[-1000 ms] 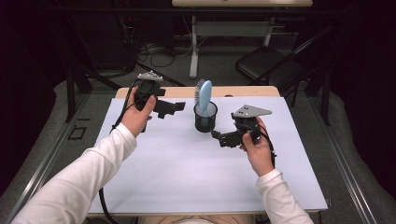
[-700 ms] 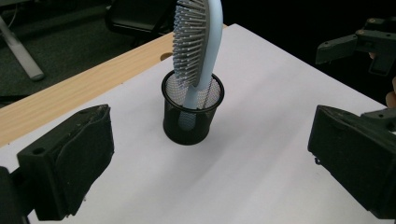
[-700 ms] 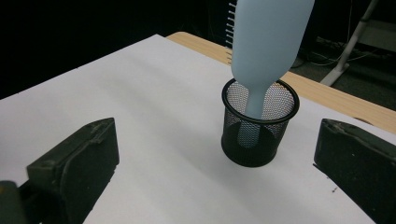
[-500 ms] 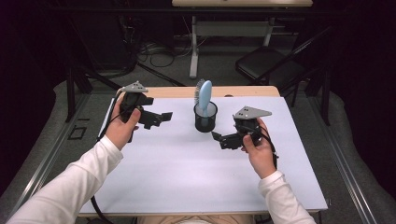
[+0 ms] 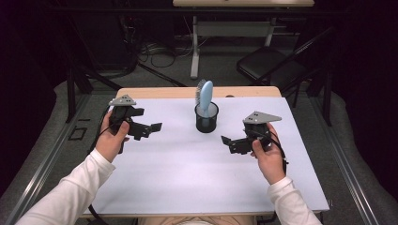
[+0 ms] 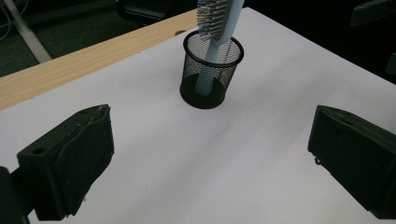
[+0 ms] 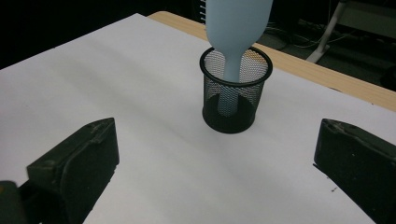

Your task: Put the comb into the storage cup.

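A light blue hairbrush (image 5: 205, 96) stands handle-down in a black mesh cup (image 5: 206, 118) near the table's far middle. The brush (image 6: 219, 21) shows its bristles in the left gripper view, and the brush (image 7: 238, 28) shows its smooth back in the right gripper view, each inside the cup (image 6: 211, 77) (image 7: 236, 93). My left gripper (image 5: 149, 129) is held left of the cup, open and empty. To the cup's right hangs my right gripper (image 5: 230, 143), also open with nothing between its jaws. Both point toward the cup.
A white sheet (image 5: 187, 173) covers the table, with a bare wooden strip (image 5: 155, 92) along the far edge. Beyond the table stand a black chair (image 5: 272, 65), desk legs and floor cables.
My left gripper has moved left and toward me, away from the cup. The right gripper has barely shifted.
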`<action>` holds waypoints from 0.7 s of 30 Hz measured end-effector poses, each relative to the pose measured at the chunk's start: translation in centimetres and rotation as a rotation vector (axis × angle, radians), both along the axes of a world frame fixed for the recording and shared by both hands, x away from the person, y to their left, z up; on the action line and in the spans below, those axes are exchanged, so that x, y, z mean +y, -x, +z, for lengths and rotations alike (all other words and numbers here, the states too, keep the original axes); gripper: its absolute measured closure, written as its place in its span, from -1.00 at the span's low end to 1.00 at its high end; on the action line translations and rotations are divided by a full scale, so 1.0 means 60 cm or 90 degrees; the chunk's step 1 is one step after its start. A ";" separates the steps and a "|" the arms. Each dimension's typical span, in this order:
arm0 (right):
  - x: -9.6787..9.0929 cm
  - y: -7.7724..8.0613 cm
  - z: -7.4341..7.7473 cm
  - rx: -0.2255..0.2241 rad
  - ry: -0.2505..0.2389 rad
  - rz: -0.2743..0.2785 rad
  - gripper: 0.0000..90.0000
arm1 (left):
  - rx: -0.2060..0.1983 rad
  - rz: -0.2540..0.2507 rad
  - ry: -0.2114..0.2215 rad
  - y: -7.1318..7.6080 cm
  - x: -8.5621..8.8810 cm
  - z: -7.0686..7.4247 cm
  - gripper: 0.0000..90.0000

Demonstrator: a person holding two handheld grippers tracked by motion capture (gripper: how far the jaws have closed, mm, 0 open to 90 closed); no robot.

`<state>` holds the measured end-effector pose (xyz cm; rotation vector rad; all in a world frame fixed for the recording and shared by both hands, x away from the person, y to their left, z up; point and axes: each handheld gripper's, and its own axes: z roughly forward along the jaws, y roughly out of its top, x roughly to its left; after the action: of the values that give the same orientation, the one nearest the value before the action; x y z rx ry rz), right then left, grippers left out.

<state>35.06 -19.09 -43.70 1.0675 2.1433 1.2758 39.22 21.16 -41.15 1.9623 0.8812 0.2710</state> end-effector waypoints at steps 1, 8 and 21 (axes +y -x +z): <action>-0.003 0.001 -0.002 -0.002 -0.002 -0.002 -1.00 | -0.001 0.003 0.003 0.002 0.004 -0.003 -0.99; -0.023 0.014 -0.020 0.004 -0.001 -0.023 -1.00 | 0.009 0.011 0.013 0.019 0.031 -0.029 -0.99; -0.056 0.028 -0.063 0.016 -0.001 -0.067 -1.00 | 0.018 0.040 0.063 0.039 0.056 -0.094 -0.99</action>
<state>33.38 -22.42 -47.50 1.1865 2.0753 1.2225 36.86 24.54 -46.82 1.8534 0.9573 0.2328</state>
